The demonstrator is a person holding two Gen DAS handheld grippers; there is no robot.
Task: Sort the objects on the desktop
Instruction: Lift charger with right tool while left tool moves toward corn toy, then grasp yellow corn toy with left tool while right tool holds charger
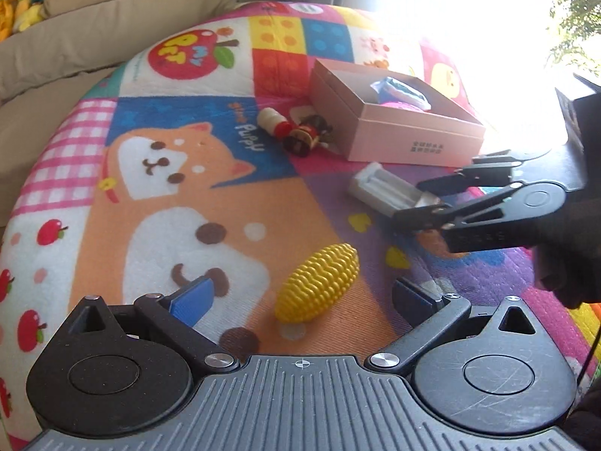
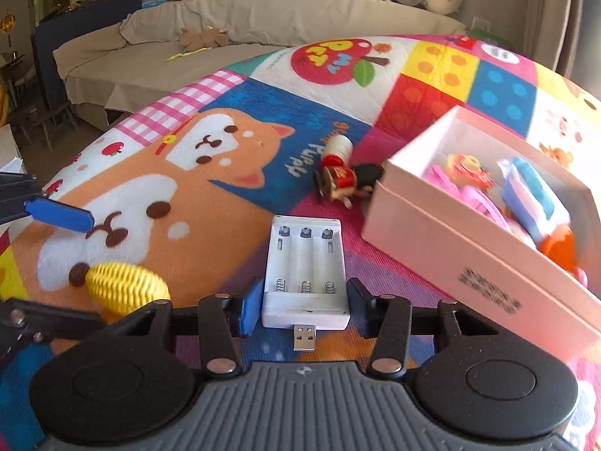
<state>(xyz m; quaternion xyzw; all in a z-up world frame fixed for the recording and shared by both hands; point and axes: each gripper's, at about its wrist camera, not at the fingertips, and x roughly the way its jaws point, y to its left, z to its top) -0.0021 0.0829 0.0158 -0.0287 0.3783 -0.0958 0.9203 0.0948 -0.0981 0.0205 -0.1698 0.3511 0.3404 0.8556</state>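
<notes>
1. Charger case (image 2: 306, 274), white with three empty battery slots and a USB plug at its near end, lies on the colourful mat (image 2: 233, 120) in the right wrist view. It sits between the two fingers of the right gripper (image 2: 304, 306). The blue pad (image 2: 249, 308) on one side and the dark finger on the other stand right at its near end, and both seem to touch its sides, so the claw looks clenched on the case.
2. In the same view the pink box (image 2: 450, 248) stands just beside the case, with pink and blue toys inside. A toy soldier (image 2: 343, 180) lies beyond the case, near the box corner. The yellow corn toy (image 2: 126, 287) lies on the other side of the case, apart from it.
3. In the left wrist view the left gripper (image 1: 304, 300) is released, its jaws wide apart. The corn toy (image 1: 317, 283) lies on the mat between them, touching neither.
4. In this view the right gripper (image 1: 424, 210) closes around the near end of the charger case (image 1: 387, 191), in front of the pink box (image 1: 398, 127).
</notes>
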